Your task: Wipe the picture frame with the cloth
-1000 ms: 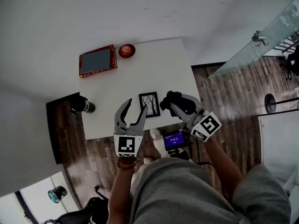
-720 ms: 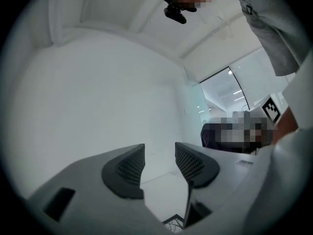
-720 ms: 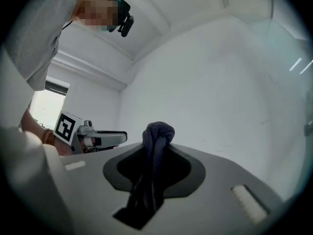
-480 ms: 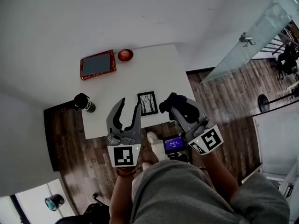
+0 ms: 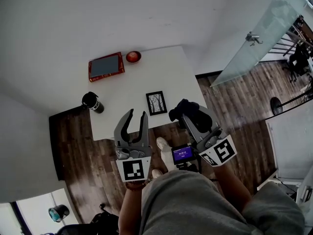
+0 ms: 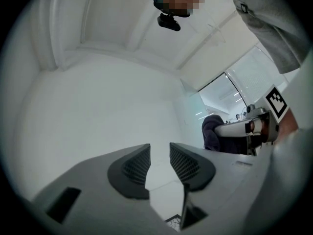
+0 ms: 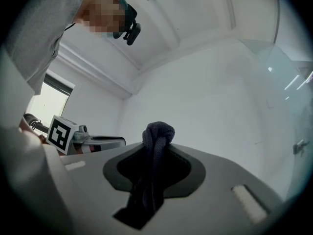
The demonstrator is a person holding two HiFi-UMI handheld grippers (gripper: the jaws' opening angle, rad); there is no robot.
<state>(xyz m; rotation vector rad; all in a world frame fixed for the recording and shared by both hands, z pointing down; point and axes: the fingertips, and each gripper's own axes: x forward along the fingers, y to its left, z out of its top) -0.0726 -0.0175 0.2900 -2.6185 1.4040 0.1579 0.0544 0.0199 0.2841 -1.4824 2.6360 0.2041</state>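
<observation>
While right fingers [image 7: 190, 176] pinch cloth [image 7: 157, 136], left fingers [image 6: 188, 165], closing, gape empty; bowl [image 5: 138, 58] perhaps empty

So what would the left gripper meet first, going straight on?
Probably the white wall: the left gripper, its empty jaws just closed further, aims over the picture frame; nothing nearer shows, depth unclear.
</observation>
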